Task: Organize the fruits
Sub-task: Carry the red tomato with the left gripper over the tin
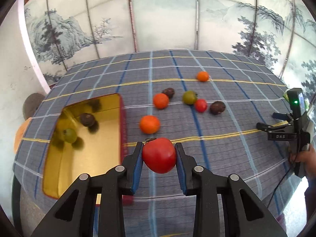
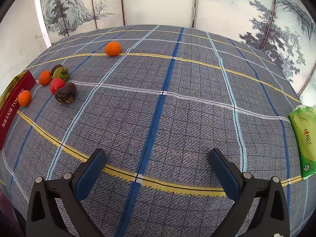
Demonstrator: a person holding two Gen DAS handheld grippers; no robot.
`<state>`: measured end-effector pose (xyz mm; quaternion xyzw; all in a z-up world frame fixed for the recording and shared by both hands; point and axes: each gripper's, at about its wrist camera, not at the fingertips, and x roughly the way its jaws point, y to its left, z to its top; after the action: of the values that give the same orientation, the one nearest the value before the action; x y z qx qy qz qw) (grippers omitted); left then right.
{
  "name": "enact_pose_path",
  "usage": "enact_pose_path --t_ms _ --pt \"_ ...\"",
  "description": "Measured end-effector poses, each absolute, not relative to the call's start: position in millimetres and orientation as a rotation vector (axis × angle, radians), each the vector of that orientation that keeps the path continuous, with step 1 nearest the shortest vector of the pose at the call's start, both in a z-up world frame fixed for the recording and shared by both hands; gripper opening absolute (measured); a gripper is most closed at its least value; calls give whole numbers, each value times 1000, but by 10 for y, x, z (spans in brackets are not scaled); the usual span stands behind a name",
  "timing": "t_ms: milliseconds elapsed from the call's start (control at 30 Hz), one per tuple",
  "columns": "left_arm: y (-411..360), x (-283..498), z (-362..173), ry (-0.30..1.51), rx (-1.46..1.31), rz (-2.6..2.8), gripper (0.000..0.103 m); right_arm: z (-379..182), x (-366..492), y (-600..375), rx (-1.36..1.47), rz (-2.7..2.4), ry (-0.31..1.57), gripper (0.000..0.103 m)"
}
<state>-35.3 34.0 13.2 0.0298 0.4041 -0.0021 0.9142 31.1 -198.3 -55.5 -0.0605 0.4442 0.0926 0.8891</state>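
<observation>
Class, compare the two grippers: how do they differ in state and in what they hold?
The left gripper has its jaws shut on a red tomato; the right gripper has its jaws open and holds nothing. The left one points near the gold tin; the right one faces bare plaid cloth. Both have black frames and blue pads.

Red tomato (image 1: 159,155); gold tin (image 1: 83,158) (red sides); grey-blue plaid cloth (image 2: 177,108), yellow stripes.
</observation>
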Motion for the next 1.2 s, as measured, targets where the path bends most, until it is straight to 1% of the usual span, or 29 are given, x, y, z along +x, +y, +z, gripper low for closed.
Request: enact_pose_path --t_ms 433,667,867,1200 --pt "927 -451 48 838 24 114 32 -544 303 -2080 -91 123 920 103" --pt "1227 -431 -1 844 7 169 32 -500 239 -2116 -75 106 881 103" --pt "1381 -397 -41 838 13 204 32 -530 274 -2067 -101 101 901 103" --pt "1541 -320 -154 842 22 232 33 -499 207 -2019 -125 107 863 103"
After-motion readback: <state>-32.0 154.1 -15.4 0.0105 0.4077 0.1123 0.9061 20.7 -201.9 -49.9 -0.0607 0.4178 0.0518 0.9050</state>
